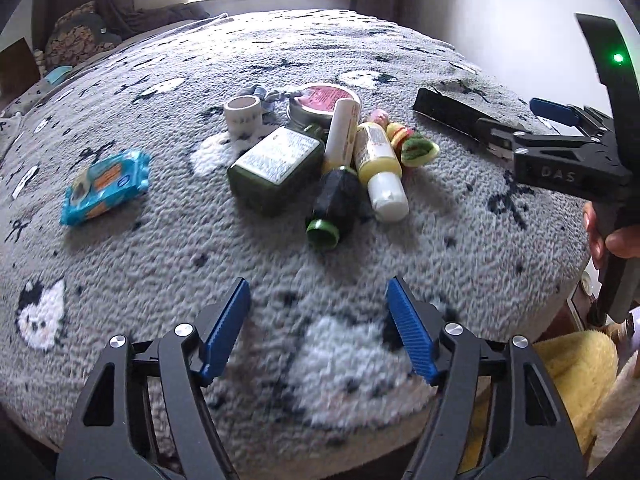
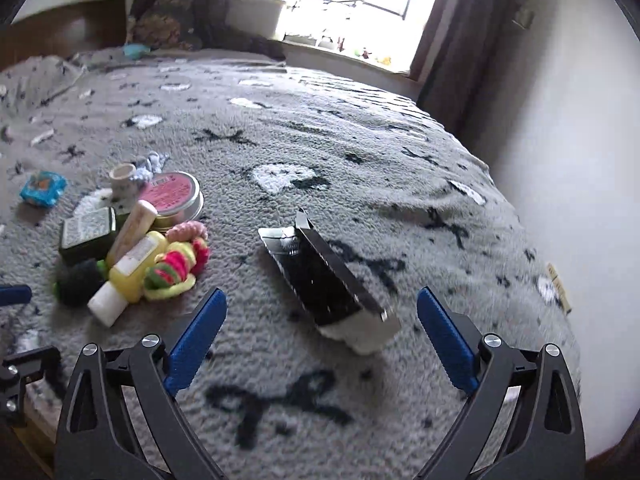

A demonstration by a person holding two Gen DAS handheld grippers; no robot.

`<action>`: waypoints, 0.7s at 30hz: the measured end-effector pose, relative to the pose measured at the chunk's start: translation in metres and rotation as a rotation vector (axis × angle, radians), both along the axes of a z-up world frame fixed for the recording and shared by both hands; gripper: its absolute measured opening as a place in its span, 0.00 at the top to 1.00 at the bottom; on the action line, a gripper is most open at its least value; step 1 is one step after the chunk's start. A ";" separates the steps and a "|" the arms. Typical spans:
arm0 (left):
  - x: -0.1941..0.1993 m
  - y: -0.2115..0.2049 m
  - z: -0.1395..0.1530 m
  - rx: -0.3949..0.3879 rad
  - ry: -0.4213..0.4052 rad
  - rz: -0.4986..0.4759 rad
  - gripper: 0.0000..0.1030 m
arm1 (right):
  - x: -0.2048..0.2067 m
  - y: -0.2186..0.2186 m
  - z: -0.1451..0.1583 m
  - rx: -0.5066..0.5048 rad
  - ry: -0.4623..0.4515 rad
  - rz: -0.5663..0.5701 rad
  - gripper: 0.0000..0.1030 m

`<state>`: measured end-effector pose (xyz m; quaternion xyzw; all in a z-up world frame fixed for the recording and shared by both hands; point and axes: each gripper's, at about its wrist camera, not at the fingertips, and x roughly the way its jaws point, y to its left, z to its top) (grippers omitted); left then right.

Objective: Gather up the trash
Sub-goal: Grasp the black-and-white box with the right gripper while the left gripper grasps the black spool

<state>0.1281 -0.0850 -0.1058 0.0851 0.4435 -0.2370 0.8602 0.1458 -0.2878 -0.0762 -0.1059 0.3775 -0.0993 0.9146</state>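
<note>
A heap of small items lies on the grey patterned blanket [image 1: 160,264]: a dark green bottle [image 1: 276,164], a yellow bottle with a white cap [image 1: 378,160], a cream tube [image 1: 342,128], a pink-lidded tin [image 1: 324,102], a tape roll [image 1: 243,114] and a crochet toy [image 1: 416,146]. A blue wipes pack [image 1: 106,188] lies apart to the left. My left gripper [image 1: 318,292] hangs open and empty, short of the heap. A black box [image 2: 324,280] lies on the blanket just beyond my right gripper [image 2: 322,300], which is open wide with its pads clear of the box.
The bed's right edge runs along a white wall [image 2: 560,140]. A window [image 2: 360,0], curtains and pillows [image 1: 76,36] are at the far end. Yellow fabric [image 1: 572,368] sits below the bed's near right corner. A hand [image 1: 616,240] holds the right gripper's handle.
</note>
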 end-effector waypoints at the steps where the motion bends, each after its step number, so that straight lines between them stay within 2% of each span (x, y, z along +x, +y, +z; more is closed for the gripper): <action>1: 0.005 -0.003 0.000 -0.003 0.005 -0.001 0.37 | 0.008 0.000 -0.003 -0.012 0.020 0.001 0.06; 5: 0.020 -0.013 -0.002 0.001 0.019 -0.007 0.44 | 0.033 -0.003 -0.019 -0.048 0.100 -0.003 0.06; 8: 0.031 -0.020 -0.002 -0.004 0.026 -0.015 0.54 | 0.045 -0.008 -0.033 -0.041 0.147 -0.013 0.11; 10: 0.039 -0.024 -0.002 -0.008 0.028 -0.019 0.65 | 0.051 -0.015 -0.036 0.008 0.159 -0.023 0.24; 13: 0.047 -0.028 -0.003 -0.014 0.035 -0.032 0.75 | 0.056 -0.027 -0.037 0.104 0.166 -0.034 0.42; 16: 0.051 -0.030 -0.002 -0.018 0.039 -0.039 0.76 | 0.057 -0.031 -0.036 0.148 0.177 -0.020 0.54; 21: 0.038 -0.024 0.005 -0.006 -0.001 -0.042 0.76 | 0.042 -0.040 -0.028 0.241 0.179 -0.019 0.62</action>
